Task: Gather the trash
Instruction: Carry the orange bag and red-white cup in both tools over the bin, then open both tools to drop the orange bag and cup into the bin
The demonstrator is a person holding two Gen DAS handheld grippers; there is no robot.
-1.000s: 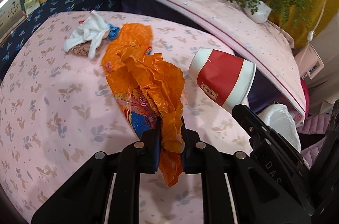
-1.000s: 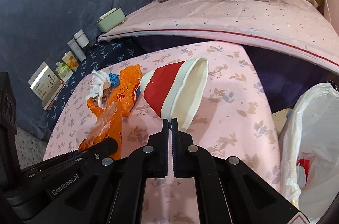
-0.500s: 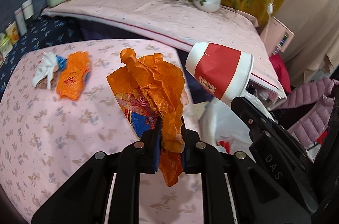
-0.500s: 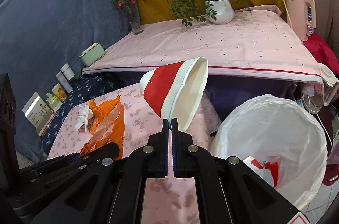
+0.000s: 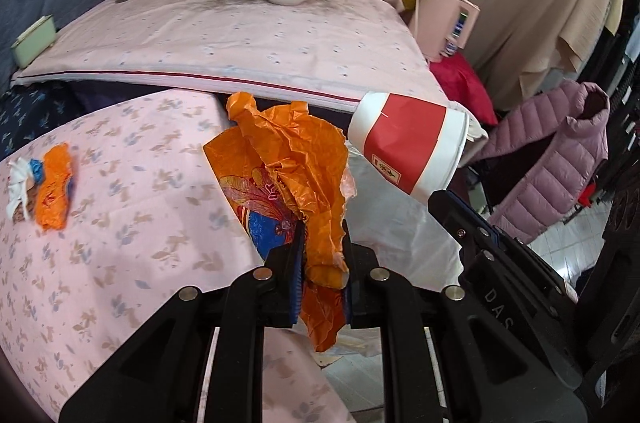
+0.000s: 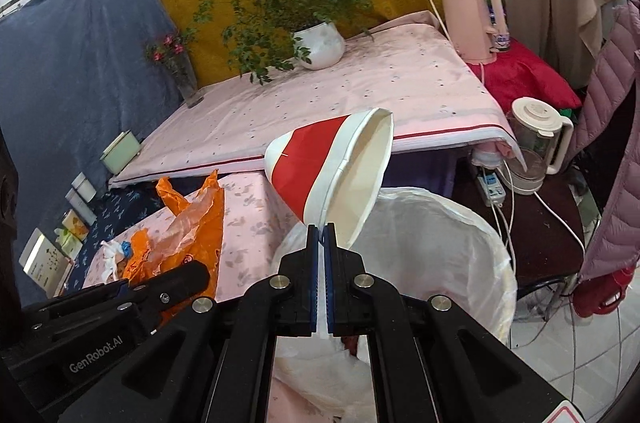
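My left gripper (image 5: 321, 243) is shut on a crumpled orange wrapper (image 5: 288, 175), held up past the corner of the low pink floral table (image 5: 120, 223). My right gripper (image 6: 322, 235) is shut on the rim of a red and white paper cup (image 6: 320, 167), which lies on its side in the air above the white-lined trash bin (image 6: 424, 243). The cup (image 5: 408, 143) and the right gripper's fingers (image 5: 460, 219) also show at the right of the left wrist view. On the table's far left lie another orange wrapper (image 5: 54, 187) and a white tissue wad (image 5: 18, 179).
A raised pink-covered platform (image 6: 320, 95) behind holds a potted plant (image 6: 320, 43), a flower vase (image 6: 184, 75) and a green box (image 6: 120, 151). A pink appliance (image 6: 476, 19), a kettle (image 6: 536, 143), cables and a pink padded jacket (image 5: 560, 151) crowd the right.
Both grippers have swung right and risen, carrying the wrapper and the cup from over the table to above the trash bin. The tissue and second wrapper now lie far to the left.
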